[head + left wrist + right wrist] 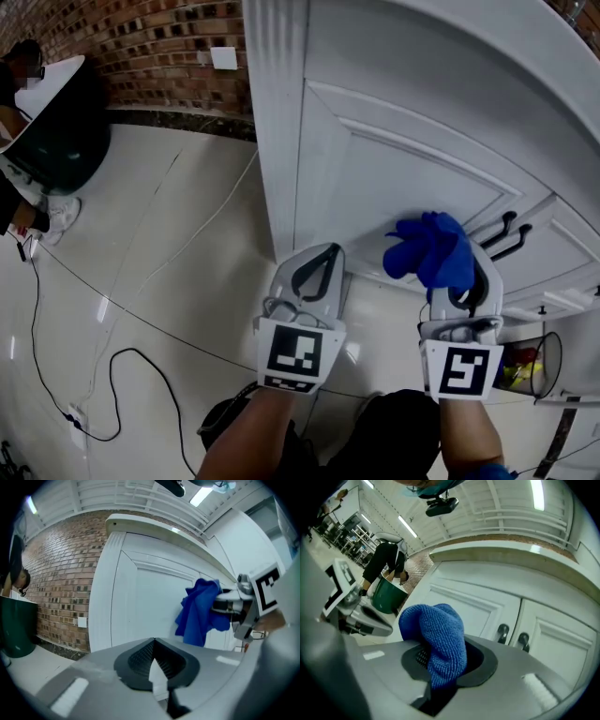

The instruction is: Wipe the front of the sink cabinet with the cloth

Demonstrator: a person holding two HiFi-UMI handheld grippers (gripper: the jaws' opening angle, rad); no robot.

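The right gripper is clamped on the blue cloth, which bunches beyond its tips, near the white sink cabinet. The left gripper hangs beside it, jaws together and empty.

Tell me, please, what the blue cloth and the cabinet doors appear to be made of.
Blue cloth: likely microfibre, matte; fine looped knit shows. Cabinet doors: probably painted wood or MDF, smooth satin white, with moulded panels.

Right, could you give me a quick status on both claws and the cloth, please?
Left claw shut, empty. Right claw shut on blue cloth, raised before the cabinet front; contact unclear. Black door handles just right of cloth.
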